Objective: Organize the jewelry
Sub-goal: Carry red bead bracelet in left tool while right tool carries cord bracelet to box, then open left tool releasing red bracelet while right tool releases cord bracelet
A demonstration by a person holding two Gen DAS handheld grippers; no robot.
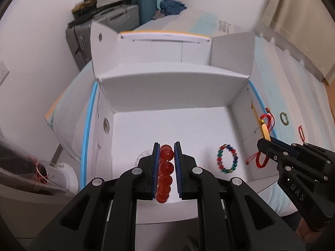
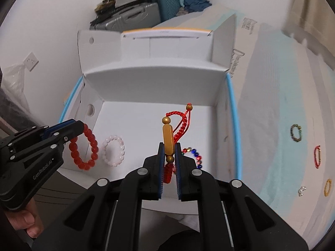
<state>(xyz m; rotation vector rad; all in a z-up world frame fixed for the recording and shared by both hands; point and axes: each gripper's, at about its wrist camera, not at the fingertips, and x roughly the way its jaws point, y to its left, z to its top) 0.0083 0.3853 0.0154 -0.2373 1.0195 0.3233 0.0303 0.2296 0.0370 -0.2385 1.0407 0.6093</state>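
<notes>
My left gripper (image 1: pixel 166 146) is shut on a red bead bracelet (image 1: pixel 165 168) and holds it over the open white box (image 1: pixel 167 87); the gripper (image 2: pixel 78 128) and the bracelet (image 2: pixel 83 148) also show in the right wrist view. My right gripper (image 2: pixel 169 146) is shut on a red cord bracelet with a gold bar (image 2: pixel 168 139), above the box (image 2: pixel 146 79); the gripper (image 1: pixel 264 140) and its bracelet (image 1: pixel 265 129) also show in the left wrist view. A multicolour bead bracelet (image 1: pixel 227 159) and a pale pink bead bracelet (image 2: pixel 113 150) lie on the box floor.
On the pale blue bed sheet (image 2: pixel 272 146) right of the box lie a green bracelet (image 2: pixel 296 133), a red cord bracelet (image 2: pixel 317 156), a yellow bracelet (image 2: pixel 327 186) and a small silver piece (image 2: pixel 302 190). Suitcases (image 2: pixel 146 8) stand behind against the wall.
</notes>
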